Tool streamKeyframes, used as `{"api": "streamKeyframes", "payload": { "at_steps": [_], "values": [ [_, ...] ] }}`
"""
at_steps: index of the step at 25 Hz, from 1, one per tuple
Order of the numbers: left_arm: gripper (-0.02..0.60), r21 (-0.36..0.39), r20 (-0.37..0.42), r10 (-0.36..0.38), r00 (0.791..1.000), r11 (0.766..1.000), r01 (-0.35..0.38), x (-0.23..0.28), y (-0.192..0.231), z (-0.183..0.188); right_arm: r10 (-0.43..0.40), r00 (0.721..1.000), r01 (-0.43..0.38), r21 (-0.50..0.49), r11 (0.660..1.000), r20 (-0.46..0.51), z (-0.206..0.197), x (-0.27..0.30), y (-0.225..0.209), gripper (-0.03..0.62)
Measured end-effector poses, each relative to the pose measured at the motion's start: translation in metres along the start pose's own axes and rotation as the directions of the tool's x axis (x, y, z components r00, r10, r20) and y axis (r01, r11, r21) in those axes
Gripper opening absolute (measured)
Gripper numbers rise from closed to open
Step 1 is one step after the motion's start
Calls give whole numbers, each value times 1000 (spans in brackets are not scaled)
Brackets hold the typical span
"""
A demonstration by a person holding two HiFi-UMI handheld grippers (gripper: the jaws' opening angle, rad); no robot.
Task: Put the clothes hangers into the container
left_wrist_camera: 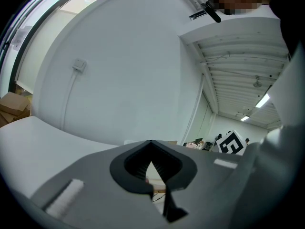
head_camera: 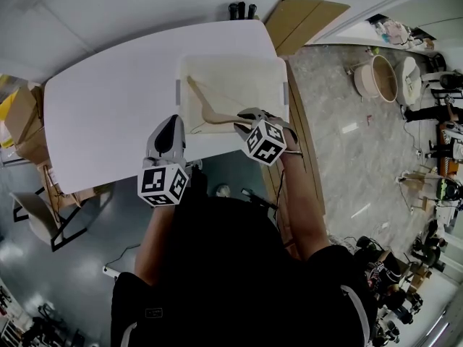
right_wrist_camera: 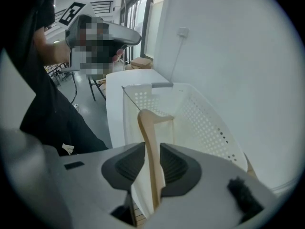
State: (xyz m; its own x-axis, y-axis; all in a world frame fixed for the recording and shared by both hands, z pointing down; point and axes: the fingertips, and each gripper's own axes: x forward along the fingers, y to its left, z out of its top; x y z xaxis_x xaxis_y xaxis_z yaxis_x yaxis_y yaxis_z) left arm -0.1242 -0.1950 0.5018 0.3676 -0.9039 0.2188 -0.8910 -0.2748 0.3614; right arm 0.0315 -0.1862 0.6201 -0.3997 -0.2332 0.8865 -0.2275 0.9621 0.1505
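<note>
A wooden clothes hanger [head_camera: 210, 107] lies in the white perforated container [head_camera: 231, 60] on the white table [head_camera: 108, 114]. My right gripper [head_camera: 242, 119] is at the container's near edge. In the right gripper view the hanger's [right_wrist_camera: 148, 137] arm stands between the jaws of the right gripper [right_wrist_camera: 152, 163]. The jaws stand apart, with a narrow gap beside the wood, so they are open. The hanger's far end reaches down into the container [right_wrist_camera: 205, 123]. My left gripper [head_camera: 173, 121] hovers just left of the container, over the table's near edge. Seen in its own view, the left gripper [left_wrist_camera: 152, 168] is shut and holds nothing.
A wooden board [head_camera: 304, 20] leans behind the table at the far right. Cardboard boxes [head_camera: 22, 121] and a chair [head_camera: 43, 215] stand to the table's left. A marble floor strip [head_camera: 347, 136] runs along the right.
</note>
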Motion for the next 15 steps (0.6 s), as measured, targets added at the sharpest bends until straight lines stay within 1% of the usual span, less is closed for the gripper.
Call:
{"api": "streamKeyframes", "payload": {
  "at_steps": [11,15],
  "values": [
    [6,1,6,-6,1000,1000,6,-3,-4,3,-8,1000,8,11,1000,3,1,-8,1,109],
    [6,1,10,-10,1000,1000,10,-7,-3,4,-28,999,27,37,999,27,7,-11,2,109]
  ]
}}
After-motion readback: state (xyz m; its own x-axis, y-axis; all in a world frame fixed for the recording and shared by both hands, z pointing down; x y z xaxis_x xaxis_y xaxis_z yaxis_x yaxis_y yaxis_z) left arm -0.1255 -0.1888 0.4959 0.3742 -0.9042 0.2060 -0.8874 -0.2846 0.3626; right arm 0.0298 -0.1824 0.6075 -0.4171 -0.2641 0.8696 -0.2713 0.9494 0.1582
